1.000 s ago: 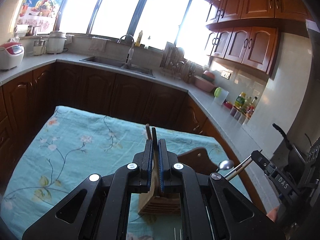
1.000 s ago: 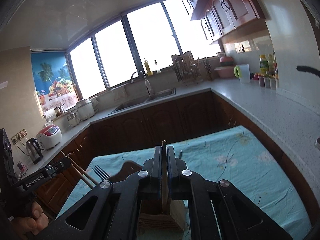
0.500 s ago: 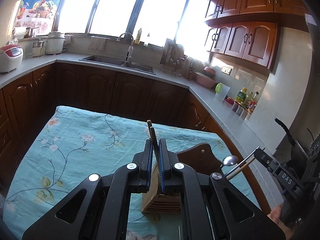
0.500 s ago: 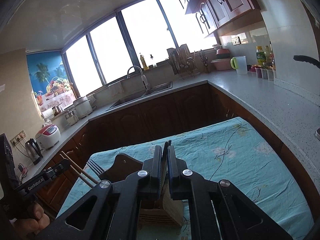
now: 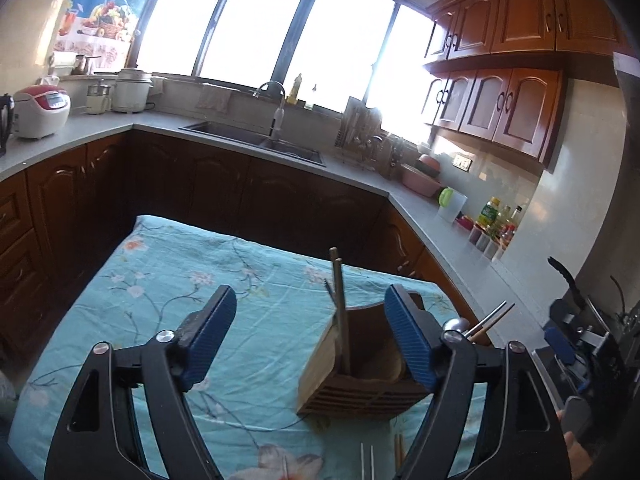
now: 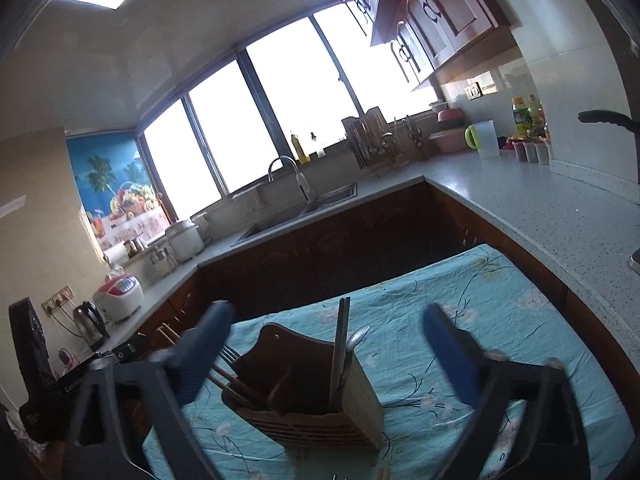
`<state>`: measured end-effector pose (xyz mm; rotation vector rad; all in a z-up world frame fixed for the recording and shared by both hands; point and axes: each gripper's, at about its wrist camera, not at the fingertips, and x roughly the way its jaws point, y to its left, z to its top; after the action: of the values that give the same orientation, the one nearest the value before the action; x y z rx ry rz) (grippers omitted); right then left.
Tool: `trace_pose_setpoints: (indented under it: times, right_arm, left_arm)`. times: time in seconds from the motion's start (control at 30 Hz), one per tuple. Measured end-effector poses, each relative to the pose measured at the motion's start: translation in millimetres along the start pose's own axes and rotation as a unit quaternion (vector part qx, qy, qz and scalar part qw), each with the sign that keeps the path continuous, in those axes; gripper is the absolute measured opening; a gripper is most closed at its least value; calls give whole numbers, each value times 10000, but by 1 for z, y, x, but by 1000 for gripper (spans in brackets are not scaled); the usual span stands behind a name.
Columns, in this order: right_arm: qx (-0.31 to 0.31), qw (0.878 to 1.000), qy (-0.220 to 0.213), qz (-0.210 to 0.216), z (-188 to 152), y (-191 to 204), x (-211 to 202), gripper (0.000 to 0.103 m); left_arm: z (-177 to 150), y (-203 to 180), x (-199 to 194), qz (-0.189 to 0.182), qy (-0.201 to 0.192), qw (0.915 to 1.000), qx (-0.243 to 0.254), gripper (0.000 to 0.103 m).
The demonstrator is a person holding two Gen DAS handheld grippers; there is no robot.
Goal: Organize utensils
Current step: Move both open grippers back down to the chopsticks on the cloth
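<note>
Both tools are opening, their blue pads wide apart with nothing pressed between them. The wooden holder (image 5: 360,364) stands on the cloth-covered desk (image 5: 168,280) just ahead of the left tool (image 5: 310,336), toward its right pad, and ahead of the right tool (image 6: 332,356) between its pads. A pair of chopsticks (image 6: 340,344) stands upright in the holder, with a spoon (image 6: 357,336) beside it.

A home kitchen. Ahead of the tongs, beyond a table (image 5: 168,288) under a floral cloth: sink (image 5: 256,142) with tap (image 5: 276,108) below wide windows (image 5: 256,28), grey counter (image 6: 552,216) on dark wood cabinets. Up right, wall cupboards (image 5: 508,76); left, rice cooker (image 5: 40,110) and kettle (image 6: 90,318); right, bottles (image 5: 496,220) and dish rack (image 6: 372,140).
</note>
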<state>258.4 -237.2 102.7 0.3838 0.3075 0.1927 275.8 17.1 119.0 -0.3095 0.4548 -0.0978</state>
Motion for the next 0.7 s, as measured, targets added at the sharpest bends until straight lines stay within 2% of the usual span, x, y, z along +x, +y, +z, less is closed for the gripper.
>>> trace_pose_setpoints:
  times: [0.2, 0.7]
  right_arm:
    - [-4, 9999, 26, -134, -15, -8, -25, 103]
    - [240, 9967, 618, -473, -78, -36, -68, 103]
  left_arm:
    - [-20, 15, -16, 144, 141, 9998, 16, 83]
    - [-99, 31, -41, 210, 828, 9963, -45, 83]
